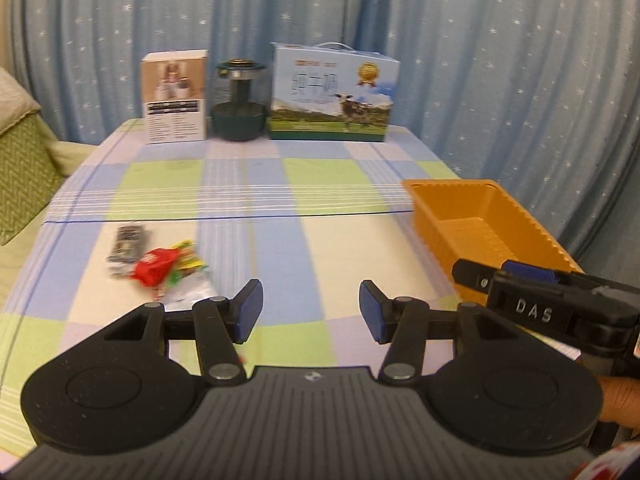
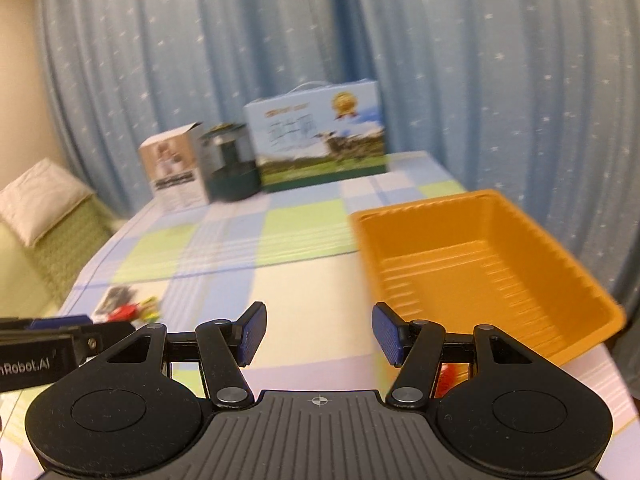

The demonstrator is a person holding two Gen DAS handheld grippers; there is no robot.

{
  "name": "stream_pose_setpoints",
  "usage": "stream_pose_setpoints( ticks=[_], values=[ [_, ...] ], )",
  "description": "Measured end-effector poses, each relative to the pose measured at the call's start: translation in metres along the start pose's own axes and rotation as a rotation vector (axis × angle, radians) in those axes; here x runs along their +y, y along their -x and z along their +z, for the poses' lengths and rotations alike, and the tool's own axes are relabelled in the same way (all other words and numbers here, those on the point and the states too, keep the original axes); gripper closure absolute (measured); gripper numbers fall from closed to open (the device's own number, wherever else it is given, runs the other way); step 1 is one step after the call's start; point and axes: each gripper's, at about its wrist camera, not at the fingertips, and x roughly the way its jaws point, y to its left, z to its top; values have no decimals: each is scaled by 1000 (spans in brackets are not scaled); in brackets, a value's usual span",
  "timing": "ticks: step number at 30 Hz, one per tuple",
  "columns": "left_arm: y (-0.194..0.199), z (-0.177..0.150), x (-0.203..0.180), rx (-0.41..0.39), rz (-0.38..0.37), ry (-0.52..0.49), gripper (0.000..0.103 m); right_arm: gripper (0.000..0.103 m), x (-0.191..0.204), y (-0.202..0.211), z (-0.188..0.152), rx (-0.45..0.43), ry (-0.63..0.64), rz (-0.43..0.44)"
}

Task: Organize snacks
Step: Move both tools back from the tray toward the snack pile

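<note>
A small heap of snack packets (image 1: 160,266) lies on the checked tablecloth left of my left gripper (image 1: 311,312): a red one, a dark one, a green-yellow one and a clear one. The same heap (image 2: 128,310) shows small at the left of the right wrist view. An orange plastic tray (image 1: 472,216) stands at the table's right side, with nothing in the part I see. My left gripper hangs open above the cloth with nothing between its blue pads. My right gripper (image 2: 319,334) is open too, just left of the orange tray (image 2: 480,276). A red scrap (image 2: 450,376) shows under its right finger.
At the table's far edge stand a white-brown carton (image 1: 176,96), a dark green clear-walled appliance (image 1: 239,100) and a blue milk box with a handle (image 1: 334,94). Blue starred curtains hang behind. A green cushioned seat (image 1: 24,168) is at the left. A hand (image 1: 620,400) holds the right gripper's body (image 1: 540,308).
</note>
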Motion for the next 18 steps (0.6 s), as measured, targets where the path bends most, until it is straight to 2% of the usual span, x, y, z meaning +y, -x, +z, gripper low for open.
stream_pose_setpoints(
  ticks=[10,18],
  values=[
    [14,-15,57,6,78,37,52,44,42,-21,-10,52,24,53],
    [11,-32,102,37,145,61,52,44,70,-37,-20,92,64,103]
  ],
)
